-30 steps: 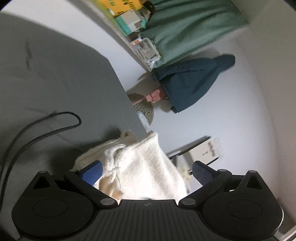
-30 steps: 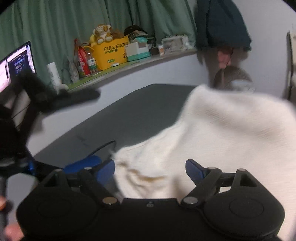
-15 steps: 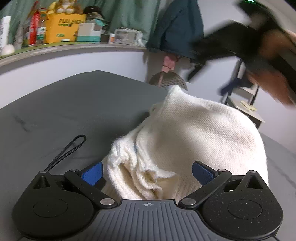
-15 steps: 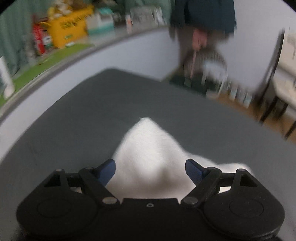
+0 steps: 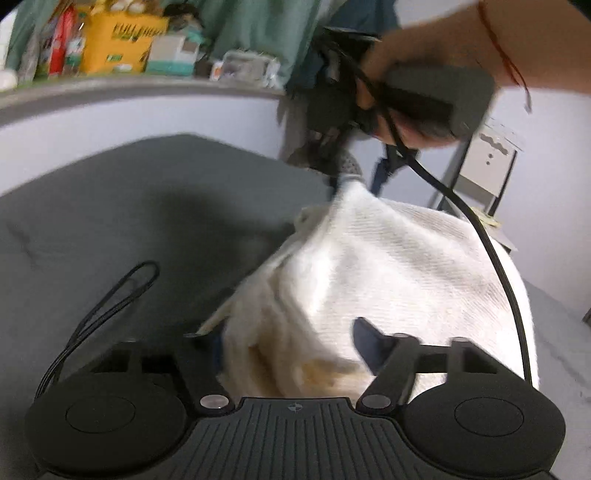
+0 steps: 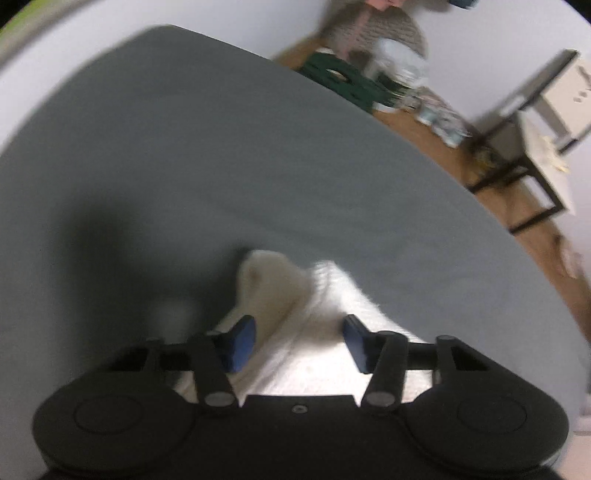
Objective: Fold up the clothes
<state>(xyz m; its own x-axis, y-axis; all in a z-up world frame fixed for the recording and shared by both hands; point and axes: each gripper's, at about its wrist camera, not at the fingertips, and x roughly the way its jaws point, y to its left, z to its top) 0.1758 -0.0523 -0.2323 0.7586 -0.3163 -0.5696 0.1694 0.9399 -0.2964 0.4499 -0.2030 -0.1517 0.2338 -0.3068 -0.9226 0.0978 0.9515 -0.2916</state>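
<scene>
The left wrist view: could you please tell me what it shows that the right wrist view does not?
Only the left wrist view shows the shelf with a yellow box, green curtain, and the person's hand carrying the other gripper. Only the right wrist view shows the wooden floor. Both show the white sweater on the grey bed.

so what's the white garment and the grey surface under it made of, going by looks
White garment: looks like a chunky knit, probably wool or cotton yarn; fine ribbed rows show across it and its edges are fuzzy. Matte, cream-white.
Grey surface: seems to be a soft fabric sheet, since it shows shallow creases and no shine, though blur leaves the weave unreadable.
</scene>
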